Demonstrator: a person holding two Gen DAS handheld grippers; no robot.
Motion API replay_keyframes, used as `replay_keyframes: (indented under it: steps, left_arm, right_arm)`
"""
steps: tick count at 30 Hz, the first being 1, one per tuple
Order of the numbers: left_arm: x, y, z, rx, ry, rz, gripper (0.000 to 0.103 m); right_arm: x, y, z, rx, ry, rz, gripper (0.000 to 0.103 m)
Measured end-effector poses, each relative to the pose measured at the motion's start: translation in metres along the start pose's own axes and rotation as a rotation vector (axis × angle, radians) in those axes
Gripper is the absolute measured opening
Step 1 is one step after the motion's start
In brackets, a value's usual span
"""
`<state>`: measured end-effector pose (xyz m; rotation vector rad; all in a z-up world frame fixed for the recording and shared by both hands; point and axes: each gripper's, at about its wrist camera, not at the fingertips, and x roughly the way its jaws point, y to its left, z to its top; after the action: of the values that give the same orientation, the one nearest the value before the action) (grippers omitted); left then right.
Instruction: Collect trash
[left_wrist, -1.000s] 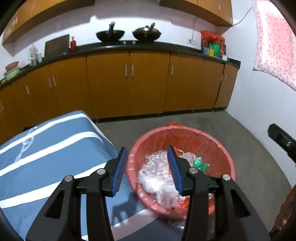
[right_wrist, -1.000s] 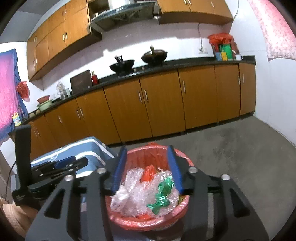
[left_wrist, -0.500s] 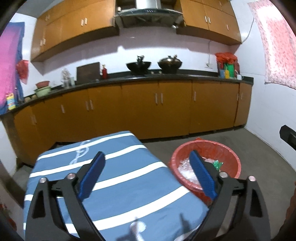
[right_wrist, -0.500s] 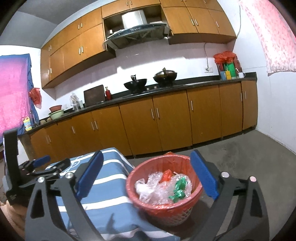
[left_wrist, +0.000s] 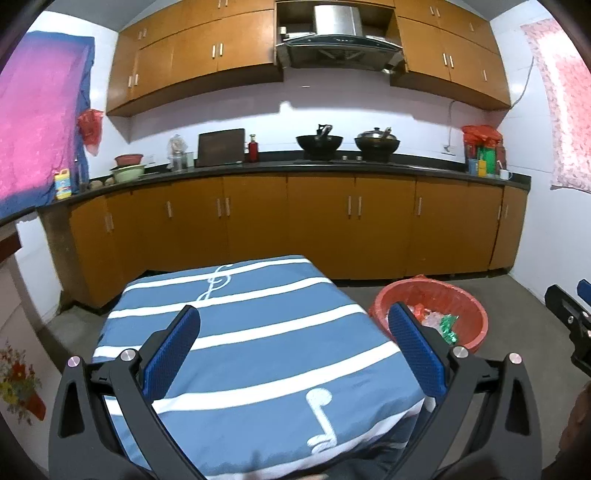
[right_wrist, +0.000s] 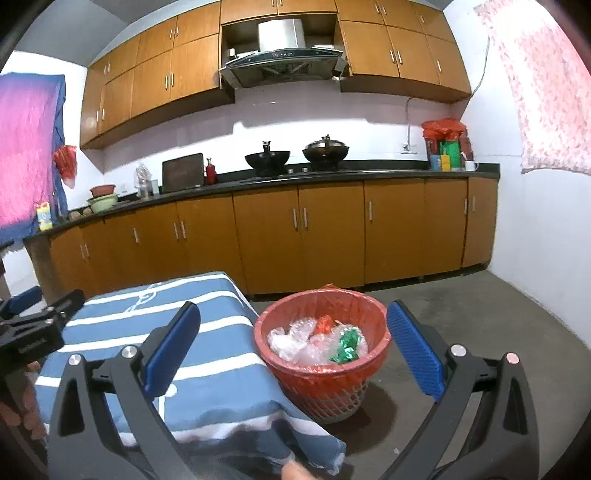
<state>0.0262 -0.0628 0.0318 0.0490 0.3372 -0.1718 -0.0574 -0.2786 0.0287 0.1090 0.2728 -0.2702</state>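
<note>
A red basket lined with a red bag stands on the floor right of the table; it also shows in the left wrist view. Inside lie clear plastic wrap, a green wrapper and a red scrap. My left gripper is open and empty above the blue striped tablecloth. My right gripper is open and empty, held back from the basket, over the table's right edge. Each gripper shows at the edge of the other's view.
Brown base cabinets with a black counter run along the far wall, carrying two woks, bowls and bottles. Grey concrete floor surrounds the basket. White wall stands at the right.
Both grippers opened wide and pulled up and back from the basket. The left one moved left, now over the tablecloth. The trash stays in the basket.
</note>
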Motion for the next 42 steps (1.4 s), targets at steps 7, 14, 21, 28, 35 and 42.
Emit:
replay_keyframes:
  steps: [7, 14, 21, 28, 35, 42]
  left_arm:
    - [-0.013, 0.004, -0.014, 0.010, -0.010, 0.036, 0.101]
    - [-0.027, 0.010, -0.024, 0.018, -0.036, 0.067, 0.101]
    - [-0.037, 0.015, -0.032, 0.021, -0.047, 0.090, 0.101]
    - [-0.040, 0.017, -0.036, 0.016, -0.037, 0.074, 0.101]
    - [-0.043, 0.015, -0.038, 0.022, -0.036, 0.063, 0.101]
    - [-0.044, 0.014, -0.038, 0.022, -0.036, 0.060, 0.101]
  right_arm:
    - [-0.012, 0.010, -0.014, -0.024, 0.007, -0.033, 0.099]
    - [-0.022, 0.023, -0.020, -0.070, -0.015, -0.038, 0.099]
    - [-0.026, 0.026, -0.022, -0.061, -0.004, -0.030, 0.099]
    - [-0.029, 0.028, -0.026, -0.054, 0.001, -0.027, 0.099]
    - [-0.031, 0.027, -0.027, -0.046, -0.007, -0.032, 0.099]
    - [-0.033, 0.026, -0.026, -0.042, -0.013, -0.038, 0.099]
